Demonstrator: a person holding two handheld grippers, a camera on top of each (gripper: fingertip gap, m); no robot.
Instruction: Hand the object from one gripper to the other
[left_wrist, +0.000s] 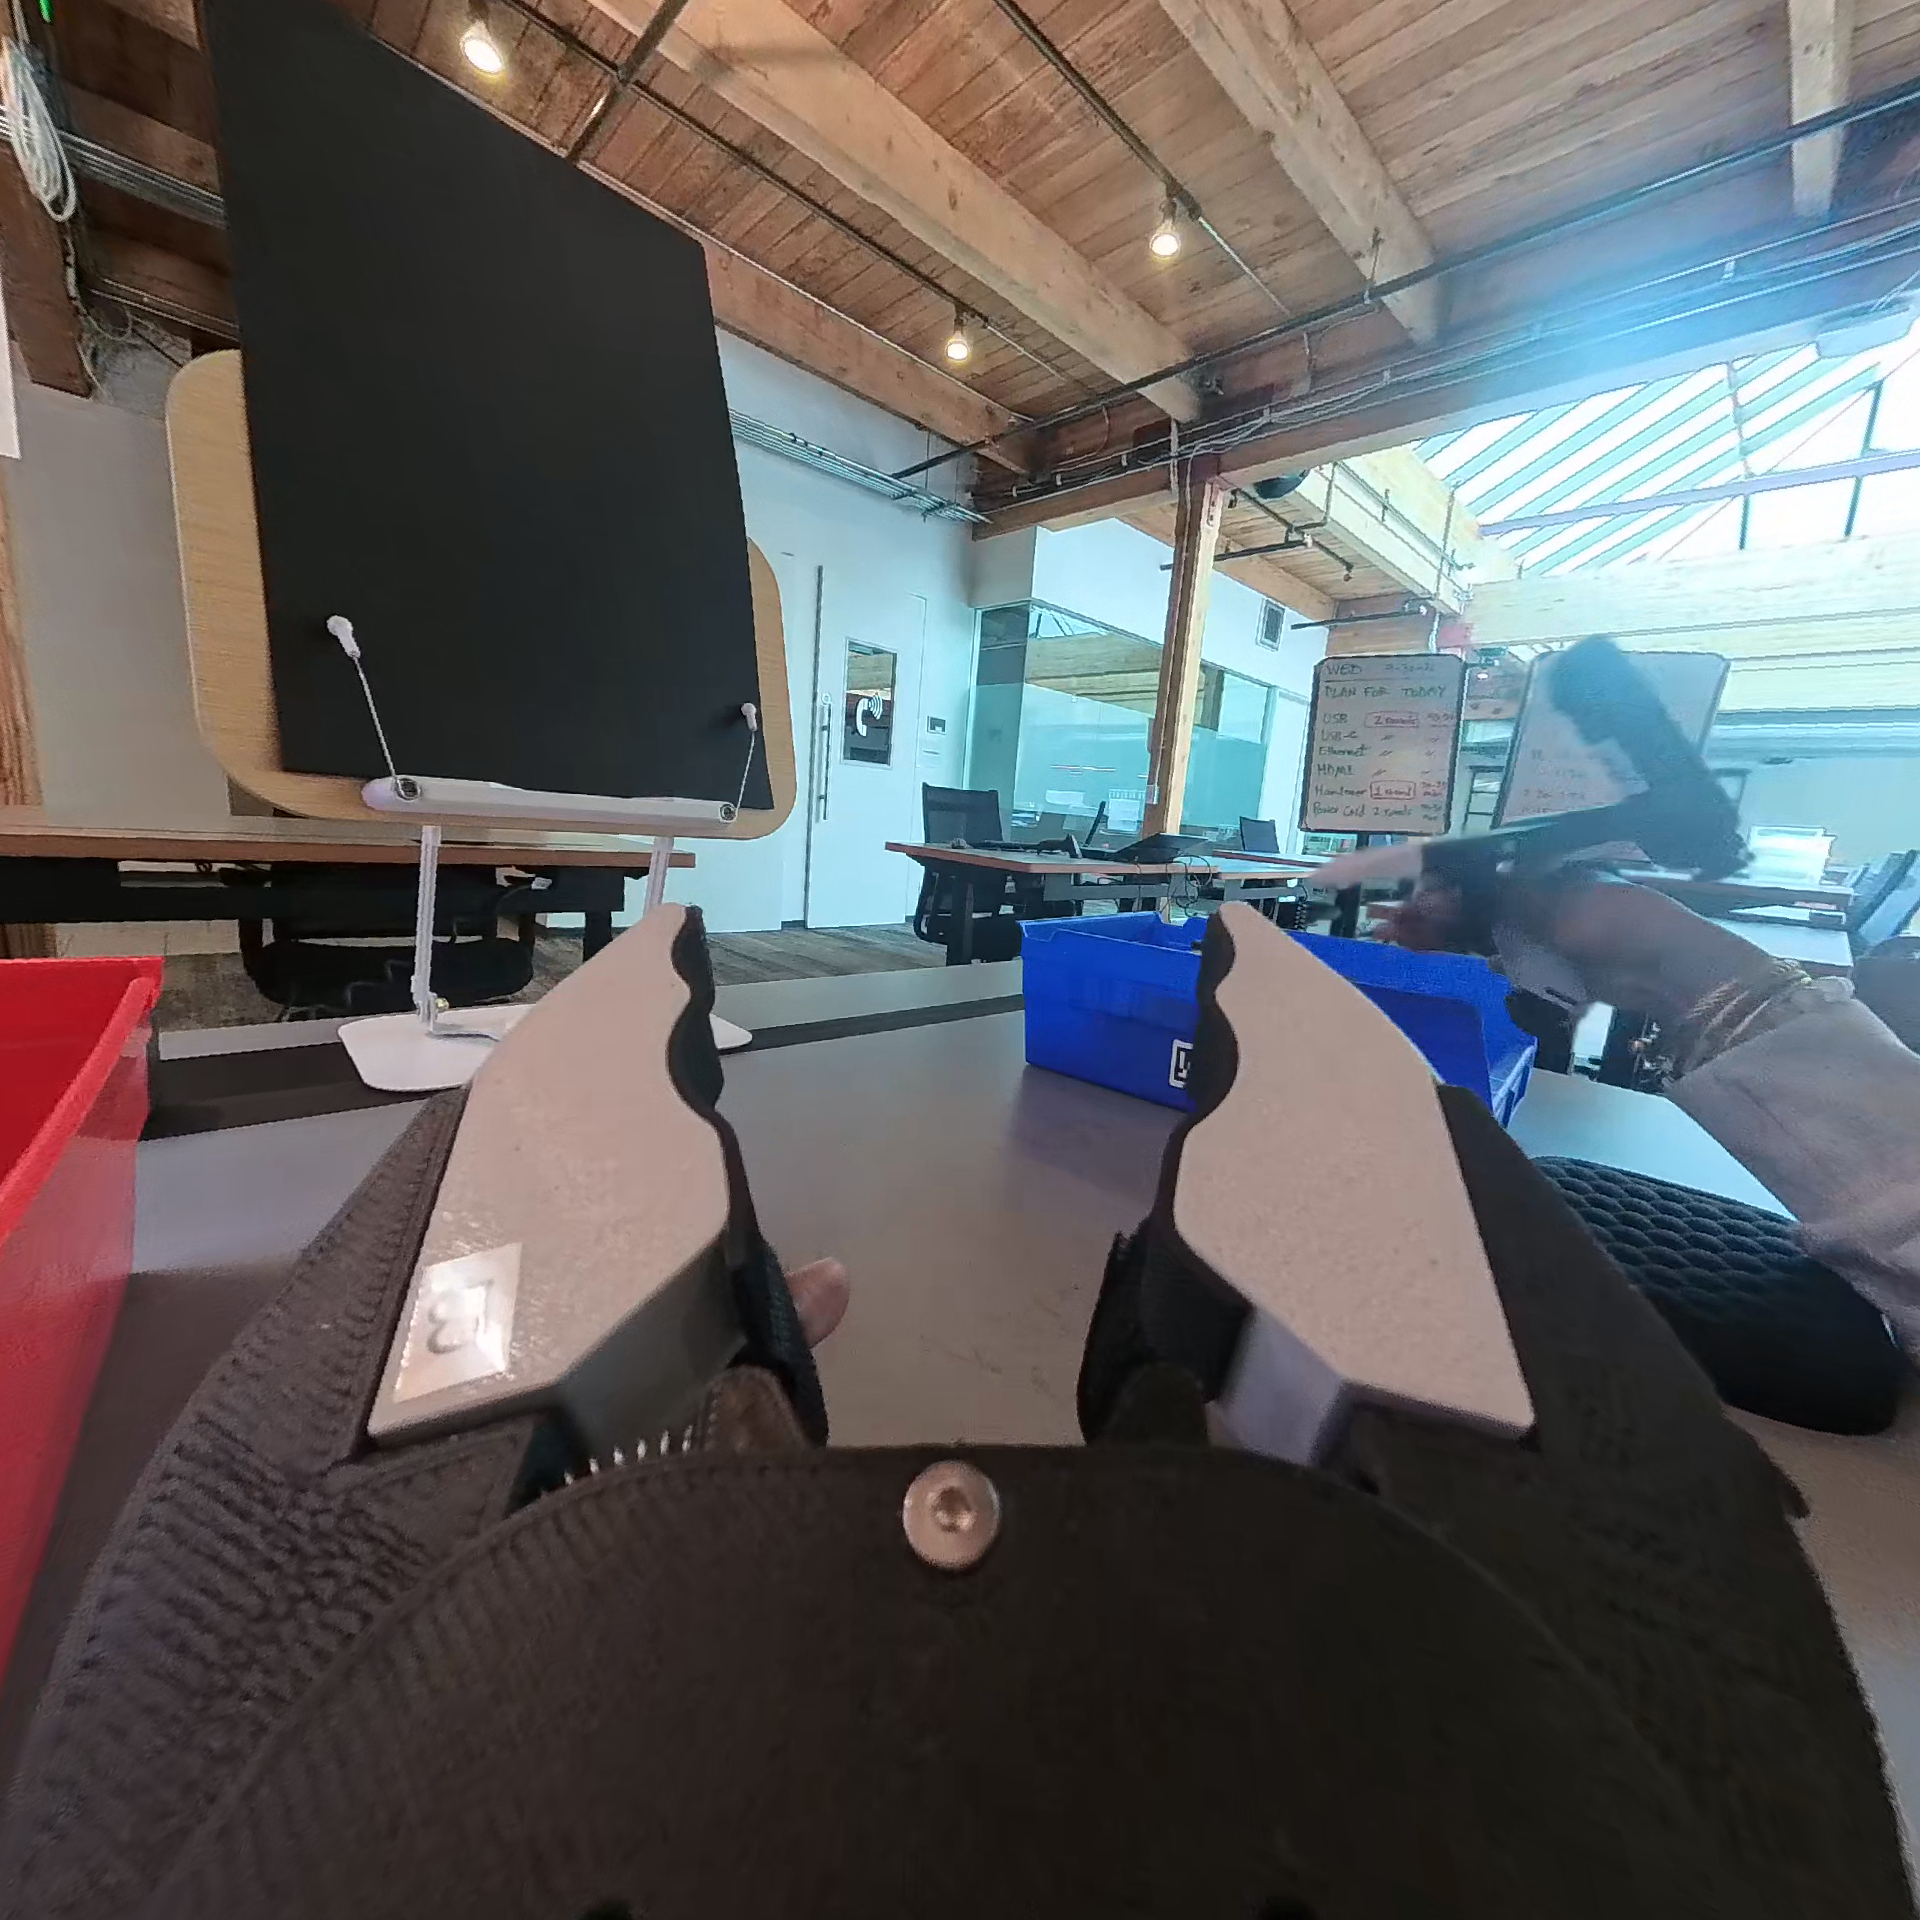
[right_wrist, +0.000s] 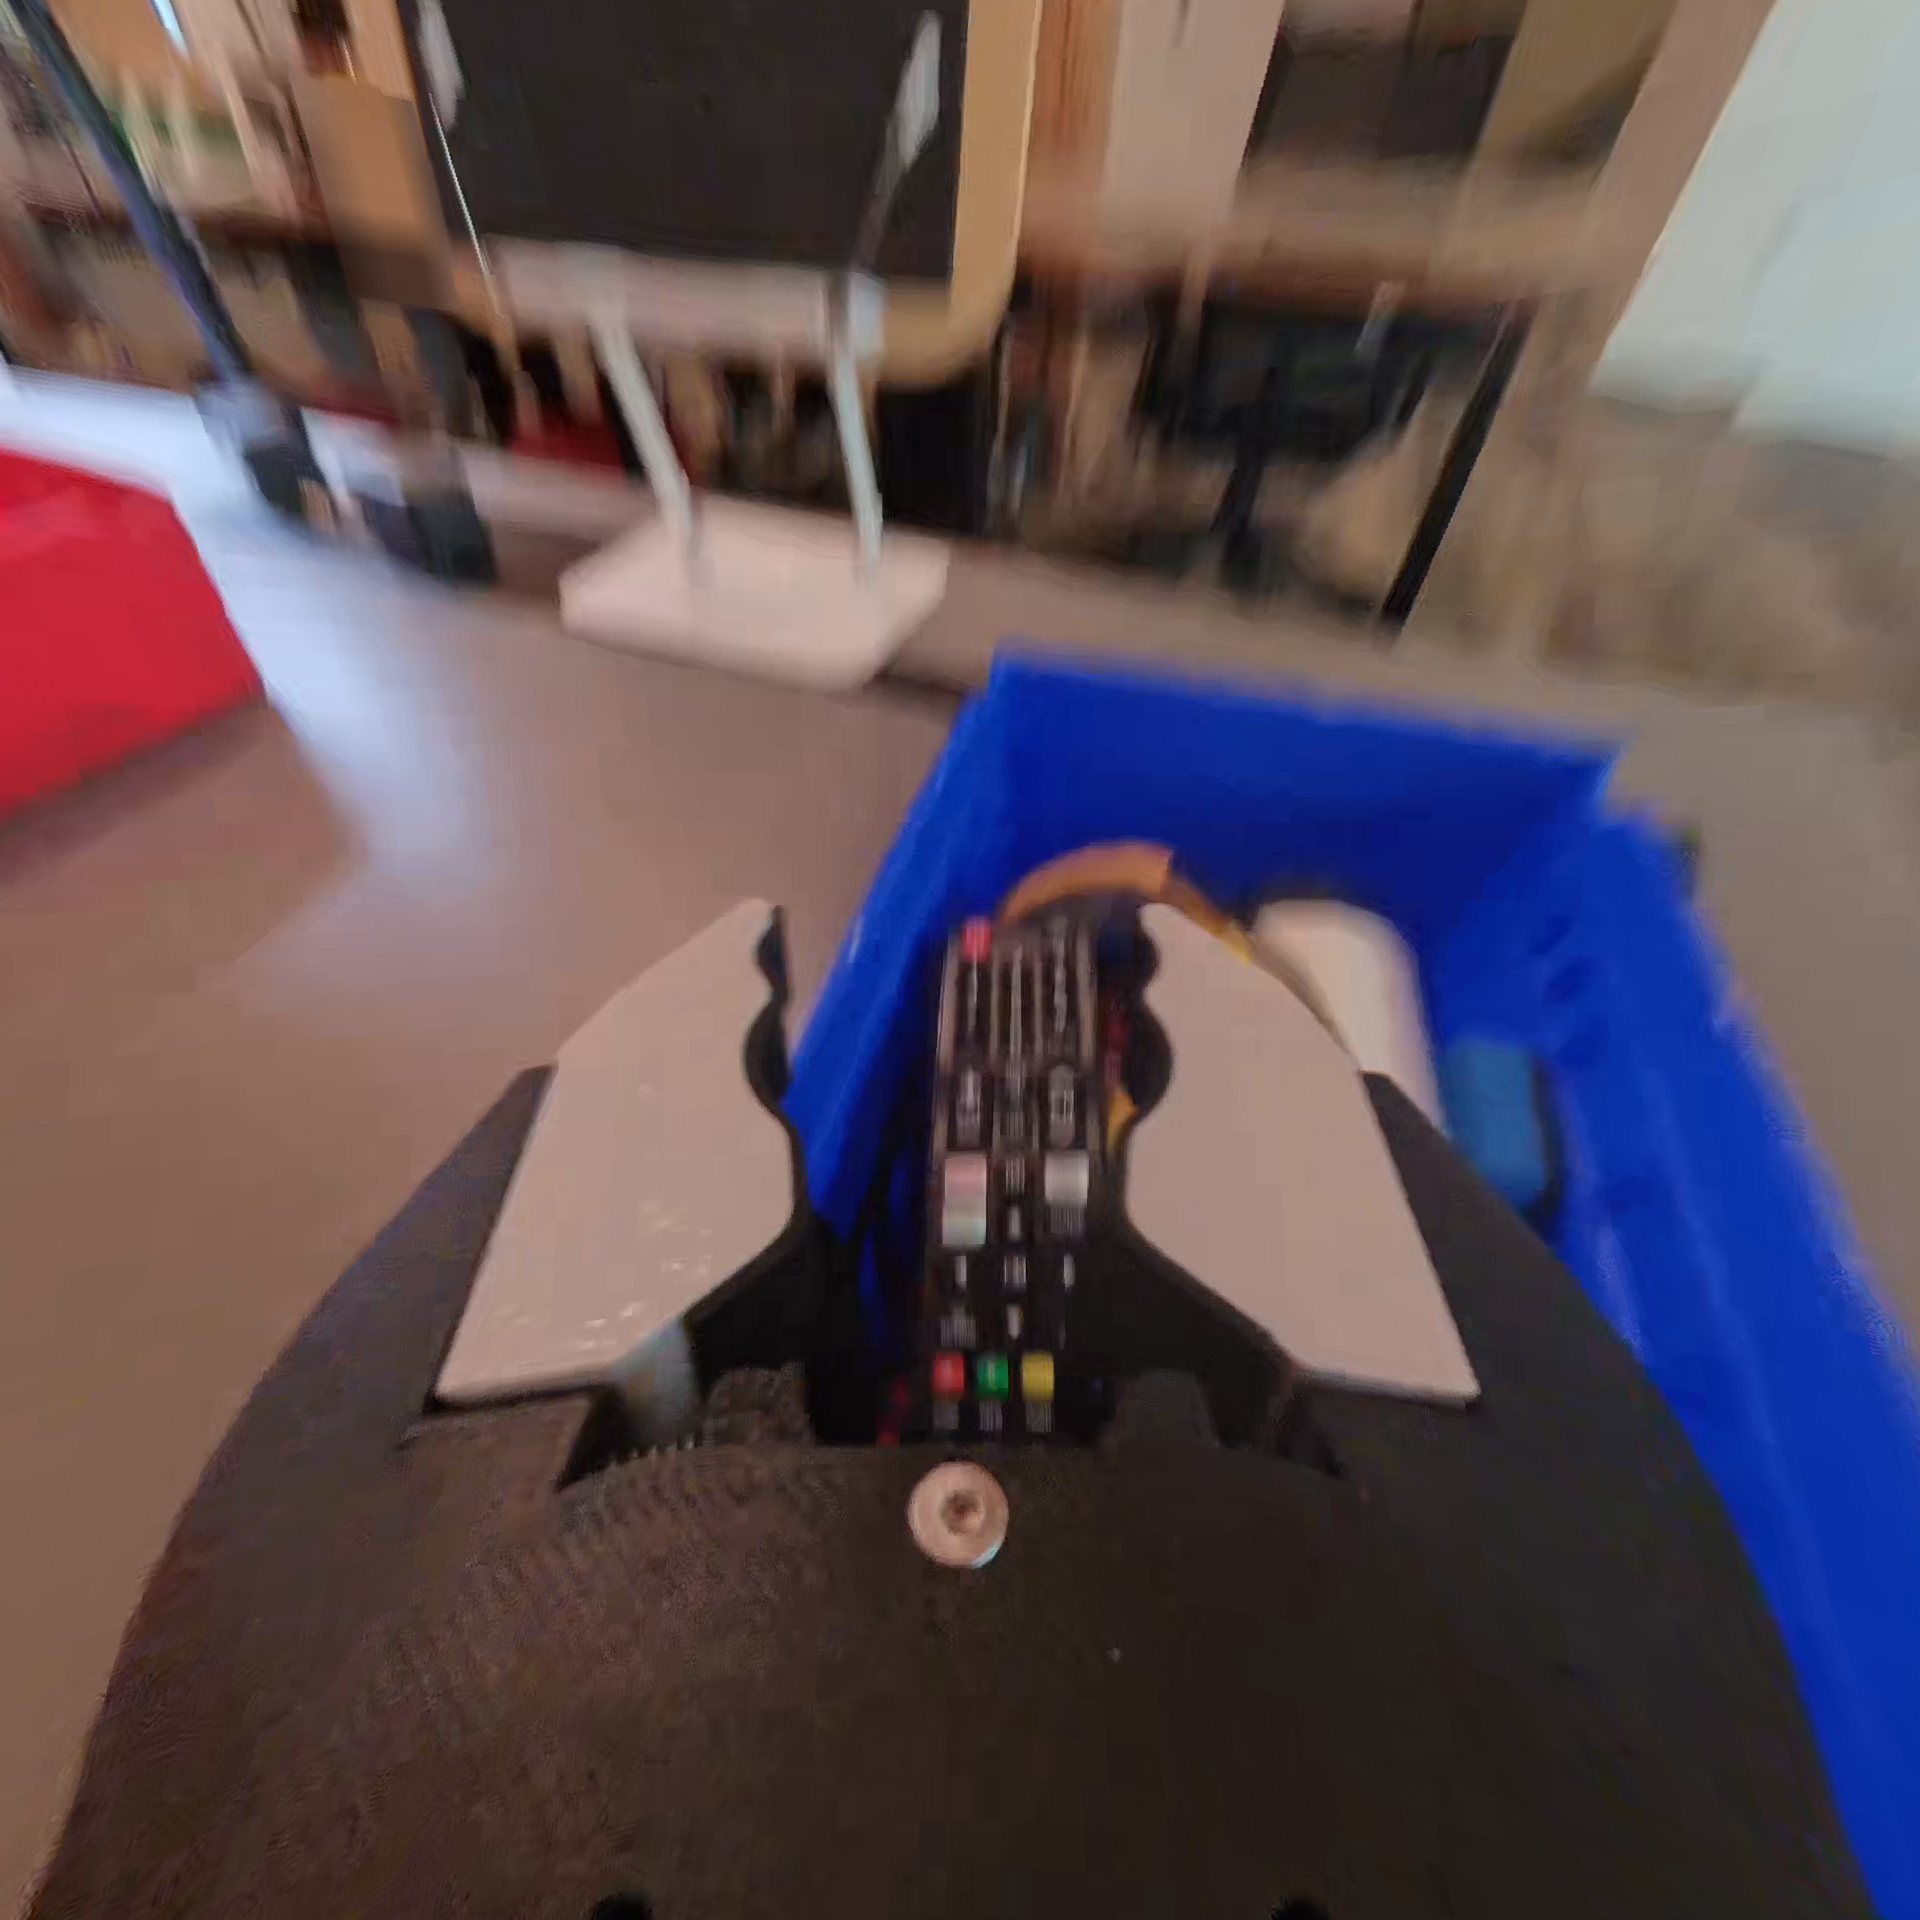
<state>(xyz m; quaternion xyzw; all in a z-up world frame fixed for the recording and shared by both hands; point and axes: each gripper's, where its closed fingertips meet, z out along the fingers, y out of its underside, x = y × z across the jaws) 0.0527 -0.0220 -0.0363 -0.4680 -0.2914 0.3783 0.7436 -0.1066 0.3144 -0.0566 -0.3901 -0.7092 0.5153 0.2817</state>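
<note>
A black remote control (right_wrist: 1013, 1143) with coloured buttons lies in the blue bin (right_wrist: 1247, 790), seen in the blurred right wrist view. My right gripper (right_wrist: 961, 925) is open over the bin, with the remote showing between its fingers, nearer the right finger; I cannot tell if they touch. My left gripper (left_wrist: 956, 925) is open and empty, held above the grey table (left_wrist: 935, 1195). In the left wrist view the right gripper (left_wrist: 1455, 852) shows as a blur above the blue bin (left_wrist: 1101, 997), held by a person's hand with bracelets (left_wrist: 1745, 997).
A red bin (left_wrist: 62, 1091) stands at the left, also in the right wrist view (right_wrist: 94, 623). A black board on a white stand (left_wrist: 488, 416) stands at the table's far side. The blue bin also holds a white object (right_wrist: 1340, 987) and an orange one (right_wrist: 1091, 868). Tip to tip, the grippers are about 40 cm apart.
</note>
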